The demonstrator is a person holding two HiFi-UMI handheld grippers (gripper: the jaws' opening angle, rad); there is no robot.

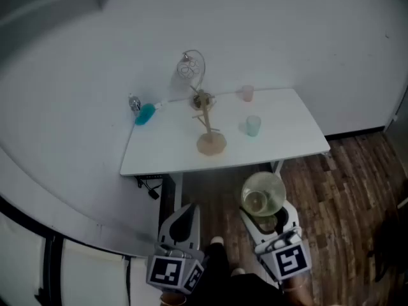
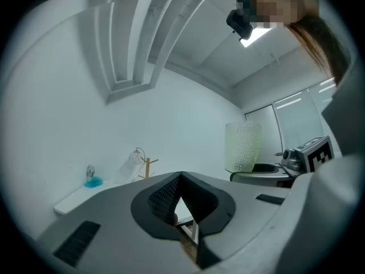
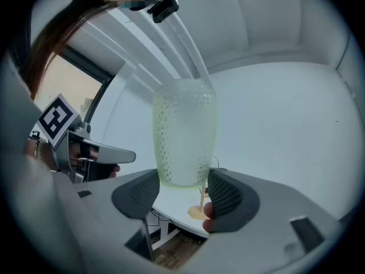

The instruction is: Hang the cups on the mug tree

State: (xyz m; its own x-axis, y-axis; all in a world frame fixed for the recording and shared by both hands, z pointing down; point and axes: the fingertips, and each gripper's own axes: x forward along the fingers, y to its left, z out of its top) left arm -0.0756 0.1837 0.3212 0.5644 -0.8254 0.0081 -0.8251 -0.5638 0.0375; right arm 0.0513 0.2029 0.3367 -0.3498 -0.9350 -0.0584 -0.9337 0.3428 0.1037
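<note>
Head view: teal bottle [image 1: 145, 113], mug tree [image 1: 207, 129] beyond held glass cup [image 1: 262, 196]

White table [image 1: 287, 146] straight ahead of you, set against a white wall [image 1: 287, 30]. At its rear left corner you have a teal object [image 1: 145, 114] beside a small silver piece [image 1: 134, 102], touching or nearly so; both too small to name. At the rear edge, mid-table, a wire spiral stand [image 1: 191, 69] stands upright. A black cable [image 1: 150, 187] hangs under the table's left end. Dark wood-plank floor [image 1: 357, 190] lies beneath you. A ceiling light [image 2: 255, 35] is lit overhead.
</note>
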